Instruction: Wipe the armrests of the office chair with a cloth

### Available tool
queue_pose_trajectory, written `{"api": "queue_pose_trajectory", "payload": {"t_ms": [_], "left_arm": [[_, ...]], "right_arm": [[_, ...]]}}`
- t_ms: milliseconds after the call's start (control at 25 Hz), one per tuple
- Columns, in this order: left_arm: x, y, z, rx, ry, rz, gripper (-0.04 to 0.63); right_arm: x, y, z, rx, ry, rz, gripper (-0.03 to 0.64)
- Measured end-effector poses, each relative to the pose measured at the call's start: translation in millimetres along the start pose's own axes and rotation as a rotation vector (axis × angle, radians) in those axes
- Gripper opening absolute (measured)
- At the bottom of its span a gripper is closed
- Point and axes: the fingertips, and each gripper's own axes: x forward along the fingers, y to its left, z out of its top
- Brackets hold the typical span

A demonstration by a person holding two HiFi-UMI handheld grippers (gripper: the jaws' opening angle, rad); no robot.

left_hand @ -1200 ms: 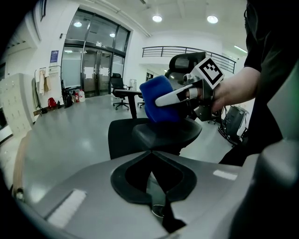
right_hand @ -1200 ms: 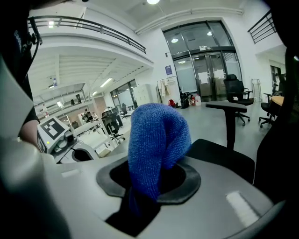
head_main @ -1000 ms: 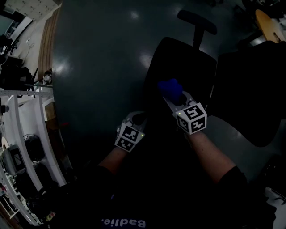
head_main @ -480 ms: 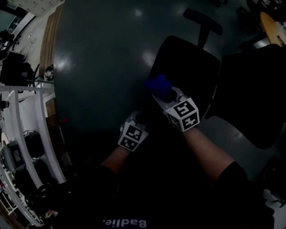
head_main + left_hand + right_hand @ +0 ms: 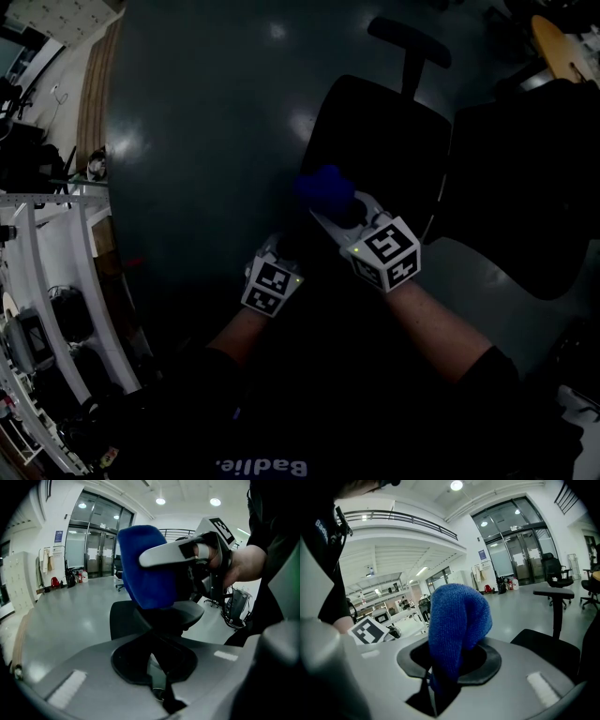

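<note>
Cloth [image 5: 457, 620] pinched tight in my right gripper [image 5: 325, 210], pressed toward the near armrest [image 5: 161, 616]; left gripper [image 5: 286, 247] fingers look closed on that armrest, probably steadying the chair [image 5: 375, 131].

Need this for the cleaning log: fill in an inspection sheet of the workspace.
Surface: dark glossy floor with lamp reflections.
Job's things: black office chair; blue cloth at its near armrest; far armrest bare.
Clutter: white racks with equipment at the left edge.
Grippers: right claw shut on the blue cloth; left claw seems shut on the near armrest from below.
Cables: nothing seen by the chair.
Surroundings: glass doors; another chair.
</note>
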Motion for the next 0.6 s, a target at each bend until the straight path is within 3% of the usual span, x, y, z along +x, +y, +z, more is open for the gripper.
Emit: {"api": "queue_pose_trajectory", "payload": {"t_ms": [200, 600], "left_arm": [[-3, 1, 0, 0.0, 0.002, 0.001, 0.018], [-2, 2, 0, 0.015, 0.01, 0.008, 0.018]], "right_arm": [[-48, -5, -2, -0.017, -0.02, -0.053, 0.135], [-141, -43, -49, 0.038, 0.026, -0.236, 0.137]]}}
